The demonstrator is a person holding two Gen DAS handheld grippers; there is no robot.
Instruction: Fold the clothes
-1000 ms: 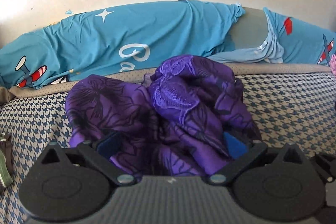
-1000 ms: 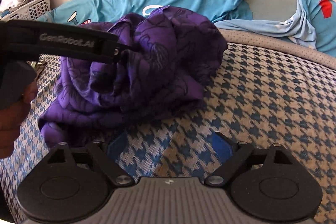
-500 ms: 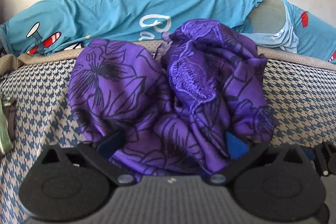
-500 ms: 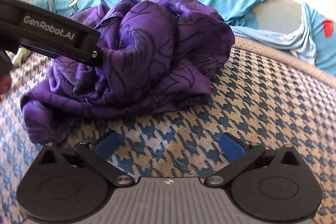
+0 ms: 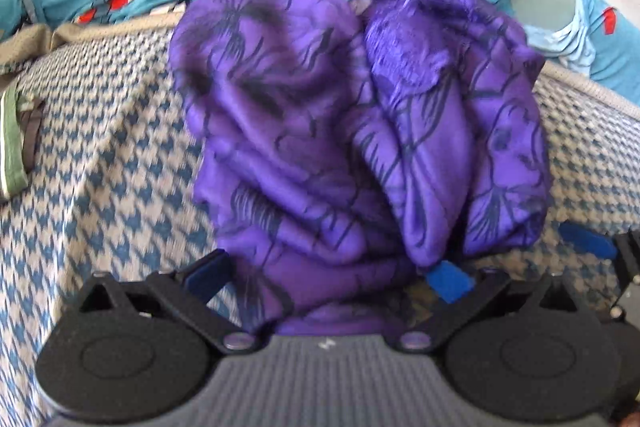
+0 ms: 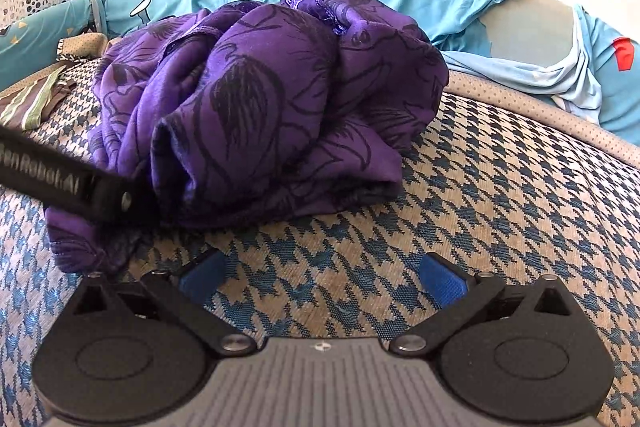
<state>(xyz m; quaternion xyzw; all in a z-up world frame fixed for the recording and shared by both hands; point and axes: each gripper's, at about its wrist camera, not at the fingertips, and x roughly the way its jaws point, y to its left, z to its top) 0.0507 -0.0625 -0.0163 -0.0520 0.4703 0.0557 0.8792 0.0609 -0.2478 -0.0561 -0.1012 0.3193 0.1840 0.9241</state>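
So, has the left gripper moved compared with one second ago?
Yes. The left gripper has gone down: in the right wrist view it was level with the top of the purple cloth, and now it sits near the checked bed cover.

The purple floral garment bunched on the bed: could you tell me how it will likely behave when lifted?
The purple garment looks thin and floppy; its soft folds suggest it will drape and unravel. Its sheen hints it may slip in the left gripper. It is probably light.
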